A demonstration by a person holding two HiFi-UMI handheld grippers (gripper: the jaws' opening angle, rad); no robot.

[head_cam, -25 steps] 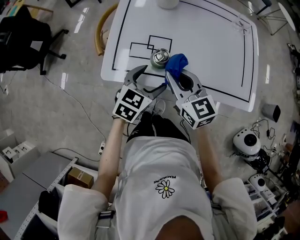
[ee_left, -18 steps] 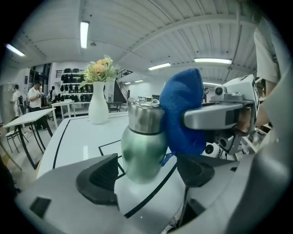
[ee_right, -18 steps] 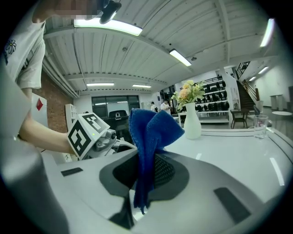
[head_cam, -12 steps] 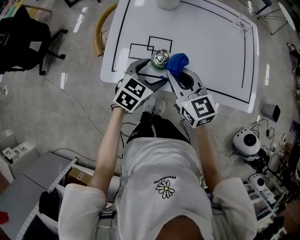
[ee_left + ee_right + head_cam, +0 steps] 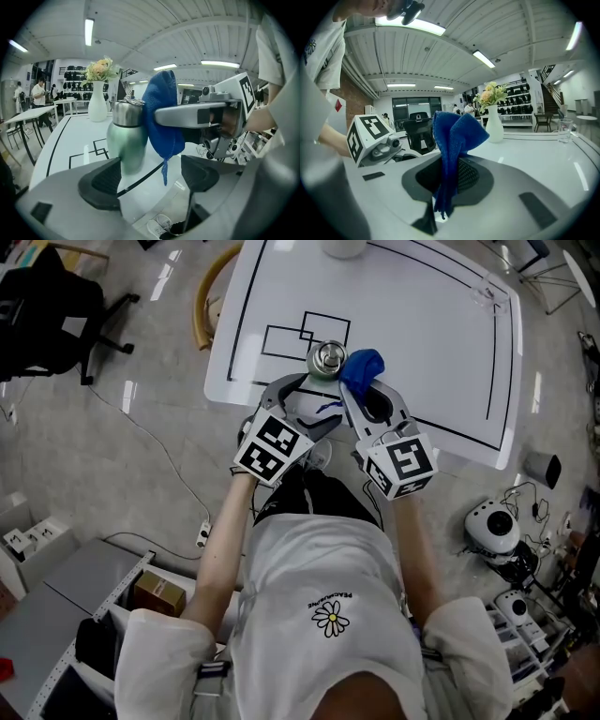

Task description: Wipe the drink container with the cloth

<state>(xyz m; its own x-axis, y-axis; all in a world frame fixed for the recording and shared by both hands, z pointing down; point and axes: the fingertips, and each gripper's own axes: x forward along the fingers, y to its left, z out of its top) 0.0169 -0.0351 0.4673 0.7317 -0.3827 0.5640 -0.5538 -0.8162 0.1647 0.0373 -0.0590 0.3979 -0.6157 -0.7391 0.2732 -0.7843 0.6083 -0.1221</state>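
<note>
Head view: one drink container point(image 5: 325, 358) is being shown standing upright near the front edge of the white table point(image 5: 422, 343), just outside the black outlined rectangles. One blue cloth point(image 5: 362, 368) is being held against its right side by the right gripper point(image 5: 354, 392). The left gripper point(image 5: 307, 401) is being held just below the container. A daisy is printed on the person's shirt point(image 5: 330, 617); the lettering above it is too small to be read.

Left gripper view: the jaws are being kept wide apart with nothing gripped. The container point(image 5: 124, 136) is being seen here as green with a steel top, just beyond the left-hand pad. The cloth point(image 5: 161, 117) is being pressed to its flank. One white vase point(image 5: 97, 107) holding flowers is standing further back.

Right gripper view: the jaws are being kept shut on the cloth point(image 5: 452, 138), its folds rising between the pads. The vase point(image 5: 494, 123) and one clear glass point(image 5: 564, 129) are appearing behind.
</note>
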